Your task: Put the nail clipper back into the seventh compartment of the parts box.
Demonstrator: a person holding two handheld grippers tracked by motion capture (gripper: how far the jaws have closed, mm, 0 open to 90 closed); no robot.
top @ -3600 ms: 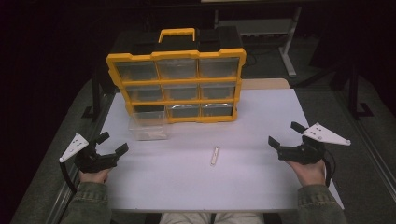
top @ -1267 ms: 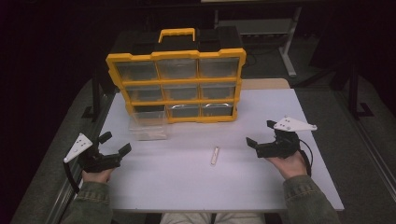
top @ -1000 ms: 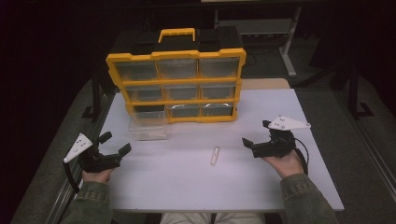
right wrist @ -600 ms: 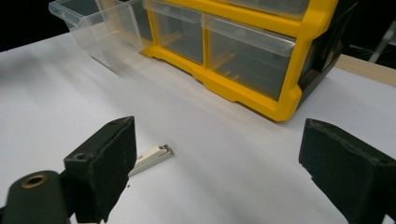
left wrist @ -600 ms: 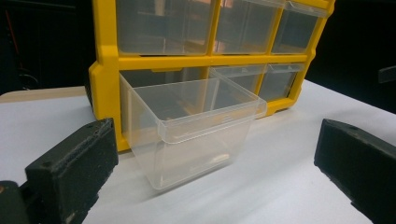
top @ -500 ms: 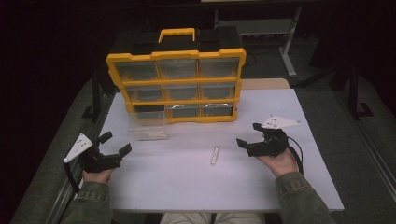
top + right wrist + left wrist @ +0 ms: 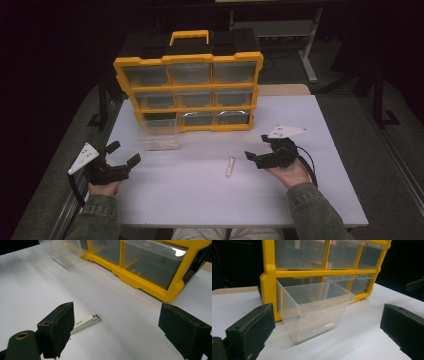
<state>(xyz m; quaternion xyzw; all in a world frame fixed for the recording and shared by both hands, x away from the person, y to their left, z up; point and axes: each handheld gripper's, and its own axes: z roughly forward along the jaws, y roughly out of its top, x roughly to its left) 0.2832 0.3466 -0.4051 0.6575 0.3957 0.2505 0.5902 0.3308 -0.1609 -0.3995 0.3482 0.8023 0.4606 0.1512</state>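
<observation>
A small white bar with a metal tip [image 7: 230,166] lies flat on the white table [image 7: 190,205], in front of a yellow drawer cabinet [image 7: 190,95]. My right gripper [image 7: 256,147] is just right of the bar, open and pointing left at it. Its jaws have just been closing a little, with nothing between them. In the right gripper view the bar [image 7: 86,322] lies on the table just beyond the left jaw. A clear plastic drawer [image 7: 157,137] stands out of the cabinet at its lower left. My left gripper [image 7: 125,152] rests open, facing that drawer [image 7: 312,307].
The cabinet's [image 7: 319,272] other clear drawers sit shut in their slots, and its bottom-left slot is dark. A black carry top with a yellow handle [image 7: 189,36] caps it. Bare table surface lies between the two hands; a metal rail runs along the table's left edge.
My right gripper has moved left and slightly down toward the white bar. The left gripper, drawer and bar have stayed where they were.
</observation>
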